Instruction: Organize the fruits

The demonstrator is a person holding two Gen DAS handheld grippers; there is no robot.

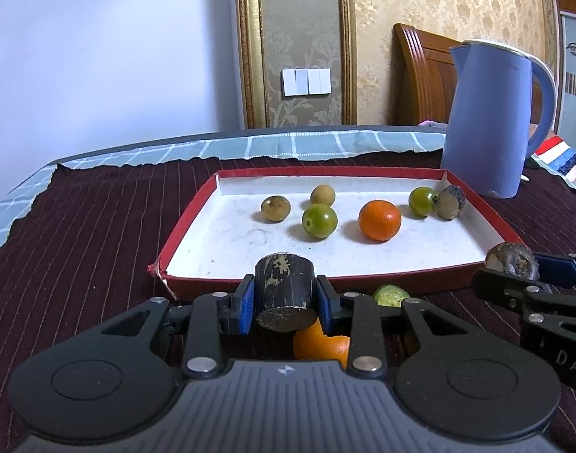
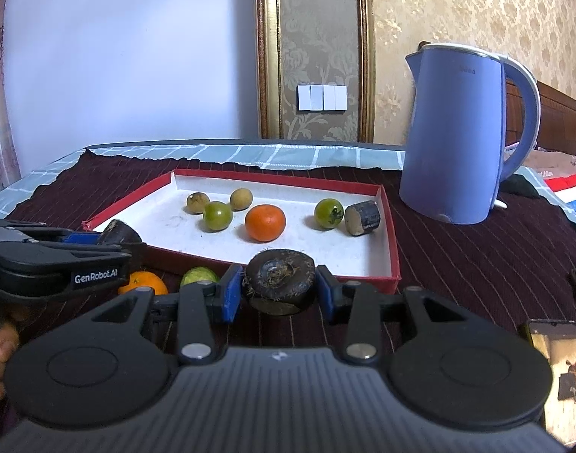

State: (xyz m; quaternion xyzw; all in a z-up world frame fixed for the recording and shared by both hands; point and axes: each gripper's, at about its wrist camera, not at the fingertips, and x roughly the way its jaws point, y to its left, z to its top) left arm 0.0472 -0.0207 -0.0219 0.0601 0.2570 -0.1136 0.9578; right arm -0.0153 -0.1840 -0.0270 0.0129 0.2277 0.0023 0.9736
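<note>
Left gripper (image 1: 284,298) clamped on a dark, rough sugarcane cylinder (image 1: 284,294); right gripper (image 2: 276,288) squeezing a round, hairy water chestnut (image 2: 278,283), both at the red cardboard tray's (image 2: 389,226) near edge.

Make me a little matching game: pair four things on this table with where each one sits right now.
Things:
1. dark cylinder piece
2. round dark water chestnut
3. blue kettle
4. orange in the tray

Places:
A. on the cloth beside the tray
B. in the left tongs
C. on the tray's white floor
D. in the right tongs

Pairs: 1-B, 2-D, 3-A, 4-C
</note>
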